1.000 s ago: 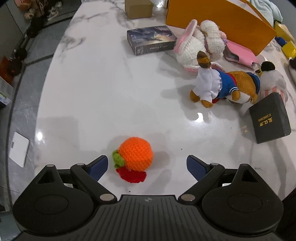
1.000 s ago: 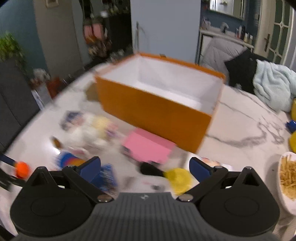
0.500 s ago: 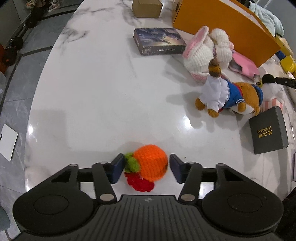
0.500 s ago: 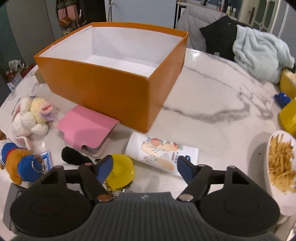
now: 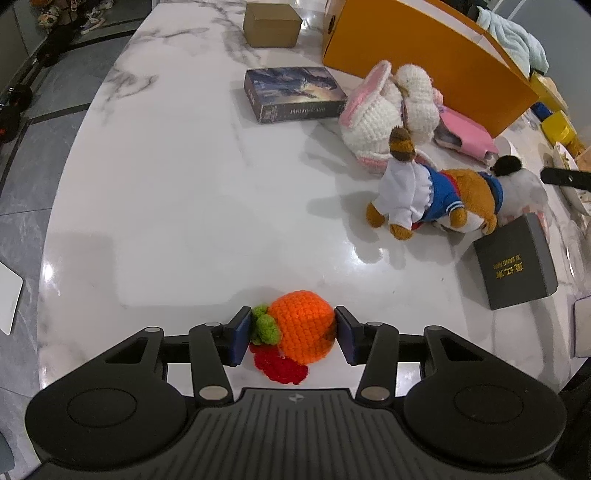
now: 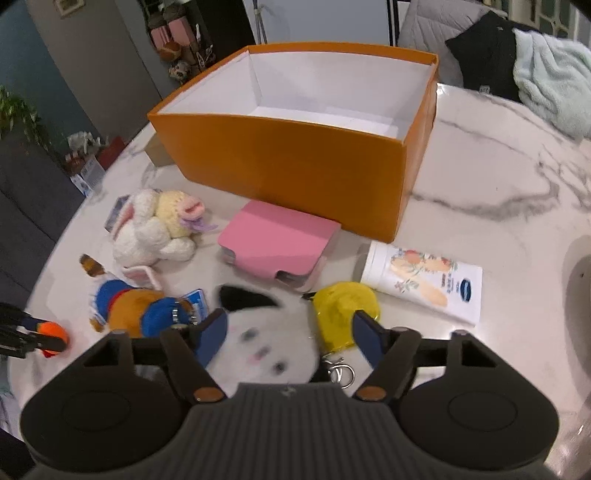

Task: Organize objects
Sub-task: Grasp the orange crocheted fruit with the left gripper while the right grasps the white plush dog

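My left gripper (image 5: 290, 334) is shut on an orange crocheted fruit (image 5: 303, 326) with green leaves and a red base, low over the white marble table (image 5: 177, 192). My right gripper (image 6: 291, 338) has its jaws partly apart around a white plush toy with black ears (image 6: 266, 339); the jaws sit at its sides and contact is unclear. The open orange box (image 6: 291, 162) with a white inside stands beyond it, also in the left wrist view (image 5: 424, 74).
A white crocheted bunny (image 5: 388, 114), a brown dog plush in blue (image 5: 436, 203), a dark card box (image 5: 295, 94), a black box (image 5: 515, 266), a cardboard box (image 5: 271, 24). A pink case (image 6: 277, 243), yellow toy (image 6: 345, 314), white tube (image 6: 421, 284).
My left gripper closed further onto the orange fruit. My right gripper dropped toward the white plush, which now lies between its jaws.
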### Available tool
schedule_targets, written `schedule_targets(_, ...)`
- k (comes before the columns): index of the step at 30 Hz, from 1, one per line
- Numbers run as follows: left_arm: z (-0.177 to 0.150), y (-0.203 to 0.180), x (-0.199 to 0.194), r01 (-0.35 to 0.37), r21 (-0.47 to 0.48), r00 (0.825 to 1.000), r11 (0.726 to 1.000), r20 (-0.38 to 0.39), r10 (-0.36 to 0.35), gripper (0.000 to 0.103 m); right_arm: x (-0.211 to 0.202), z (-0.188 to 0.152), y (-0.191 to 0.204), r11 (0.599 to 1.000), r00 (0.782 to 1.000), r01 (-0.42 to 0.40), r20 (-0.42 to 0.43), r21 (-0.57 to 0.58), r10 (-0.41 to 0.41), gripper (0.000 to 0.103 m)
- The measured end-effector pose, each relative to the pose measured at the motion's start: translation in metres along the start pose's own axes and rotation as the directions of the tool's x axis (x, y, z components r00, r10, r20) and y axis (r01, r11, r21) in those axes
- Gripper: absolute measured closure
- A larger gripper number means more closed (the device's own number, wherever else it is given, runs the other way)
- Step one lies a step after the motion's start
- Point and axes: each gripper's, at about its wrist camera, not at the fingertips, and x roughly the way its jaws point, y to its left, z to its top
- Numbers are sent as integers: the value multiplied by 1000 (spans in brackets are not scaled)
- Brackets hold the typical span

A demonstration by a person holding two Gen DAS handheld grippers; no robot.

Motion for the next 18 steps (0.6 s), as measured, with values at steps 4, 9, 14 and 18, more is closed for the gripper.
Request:
schedule_targets(4,1,3,-2,10,-12,1000,1000,12,-10,48,5,-11,-5,995,997,-26,-70,94,33,16)
schedule_targets(9,2,-1,-3,18,-8,1000,1000,25,-18,48,24,-21,-3,980,989,-53,-125,194,78,16)
schedule_targets(14,1,-7,-1,21,-1,999,1000,27,-21,48,47,-24,5,969,982,-34,-170,246,78,13)
schedule_targets(18,2,-11,-3,30,-4,999,1000,28,-30,48,54,-23,13,974,977,-64,-185,217,105,23)
